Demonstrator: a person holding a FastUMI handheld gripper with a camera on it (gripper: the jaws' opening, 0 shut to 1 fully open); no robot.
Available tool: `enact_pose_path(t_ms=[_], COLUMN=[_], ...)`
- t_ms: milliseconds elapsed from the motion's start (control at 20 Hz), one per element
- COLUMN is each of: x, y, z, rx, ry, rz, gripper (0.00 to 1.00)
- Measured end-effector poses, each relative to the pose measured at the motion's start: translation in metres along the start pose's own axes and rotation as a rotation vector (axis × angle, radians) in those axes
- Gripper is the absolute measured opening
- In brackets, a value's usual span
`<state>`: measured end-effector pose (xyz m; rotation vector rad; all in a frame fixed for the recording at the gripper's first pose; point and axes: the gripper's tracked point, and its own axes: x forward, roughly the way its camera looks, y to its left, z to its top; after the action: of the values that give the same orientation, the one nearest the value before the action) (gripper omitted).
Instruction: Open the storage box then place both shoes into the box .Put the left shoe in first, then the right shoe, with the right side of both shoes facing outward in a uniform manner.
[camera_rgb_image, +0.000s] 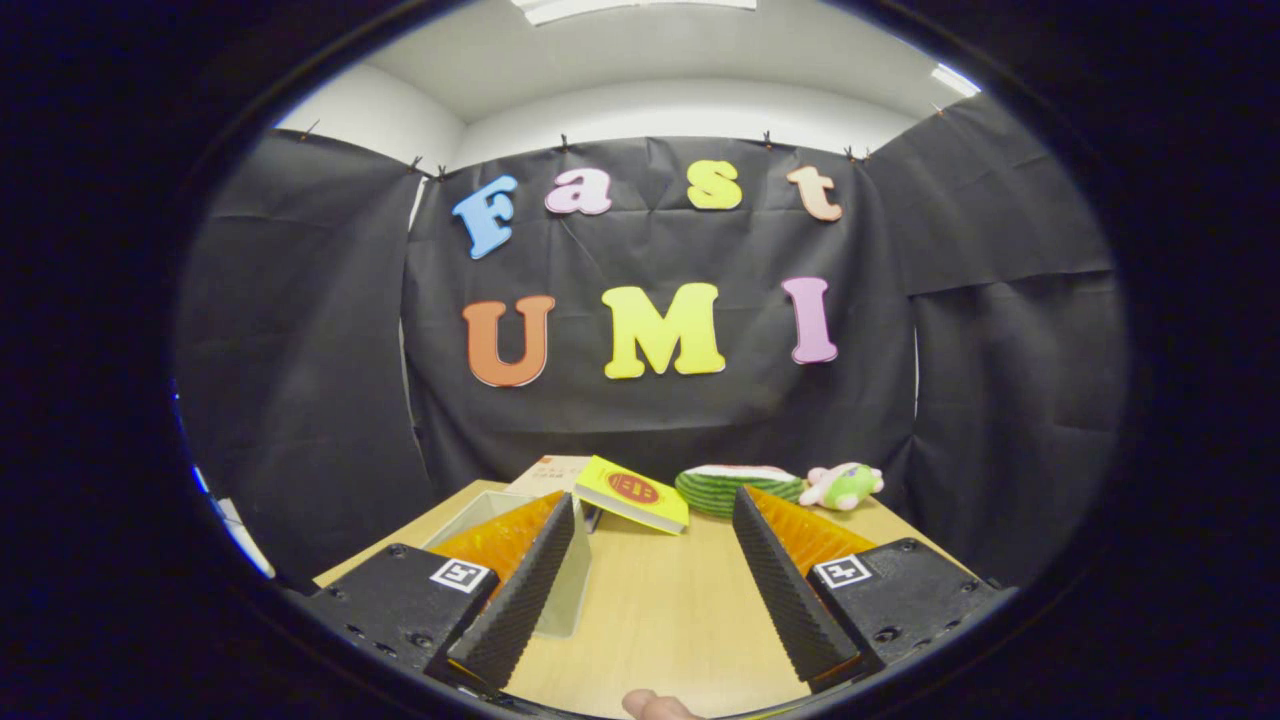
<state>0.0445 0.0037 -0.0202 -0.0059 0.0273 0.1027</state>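
Fingertip (655, 705) (a person's) shows nearest, below the gripper (660, 590), jaws wide apart and holding nothing above the wooden surface (660, 610). Clear storage box (570, 590) sits behind the left finger.

1. The gripper (655, 590) is hovering over a light wooden table (660, 610), its two ridged fingers (525, 595) spread wide apart — nothing is sitting between them.
2. A clear plastic storage box (565, 590) is standing on the table behind the left finger, partly hidden by it.
3. Beyond the fingers, a yellow book with a red round emblem (632, 493) is lying tilted, its far edge propped on a pale flat book (548, 474).
4. Further right, a green striped watermelon-slice plush (735, 487) is resting just beside a small pink-and-green soft toy (845, 484) — both near the table's far edge.
5. A fingertip (655, 705) is showing below the fingers.
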Motion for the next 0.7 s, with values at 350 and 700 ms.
enact_pose_path(t_ms=[350,700], x=[-0.010,-0.009], y=[-0.006,-0.010], z=[0.002,-0.005], rx=[0.010,0.008], ry=[-0.022,-0.001], rz=[-0.007,-0.019], gripper=[1.00,1.00])
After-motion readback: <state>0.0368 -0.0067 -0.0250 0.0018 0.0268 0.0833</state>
